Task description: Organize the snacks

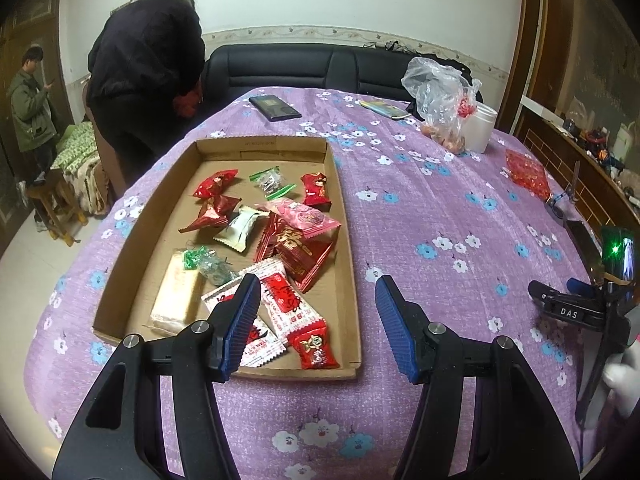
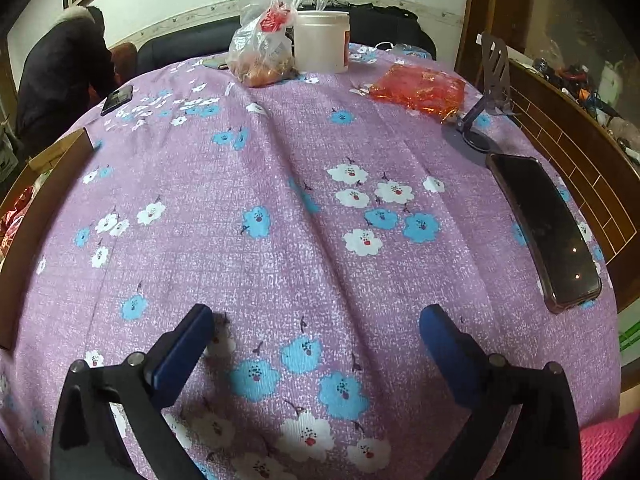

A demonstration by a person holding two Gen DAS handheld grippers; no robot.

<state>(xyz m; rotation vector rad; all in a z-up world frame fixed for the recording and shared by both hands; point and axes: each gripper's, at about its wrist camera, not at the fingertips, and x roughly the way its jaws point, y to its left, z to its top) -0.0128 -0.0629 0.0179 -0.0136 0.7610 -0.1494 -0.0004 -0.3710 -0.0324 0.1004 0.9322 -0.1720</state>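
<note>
Your tongs hang apart, holding nothing.
Left gripper (image 1: pixel 316 312) hovers over the shallow brown cardboard tray (image 1: pixel 347 240) of wrapped snacks (image 1: pixel 296 248); right gripper (image 2: pixel 316 340) over purple floral tablecloth (image 2: pixel 280 152).

Your left finger (image 1: pixel 240 320) hides part of the white-and-red packets (image 1: pixel 280 300) at lower centre. In your right view, the cardboard tray (image 2: pixel 52 172) is cut off at the left edge, its snacks hardly showing.

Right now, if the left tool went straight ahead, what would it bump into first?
Probably the cardboard tray: its right wall and near corner lie just ahead of the open left tool. The snacks sit slightly left. Depth is hard to judge here.
</note>
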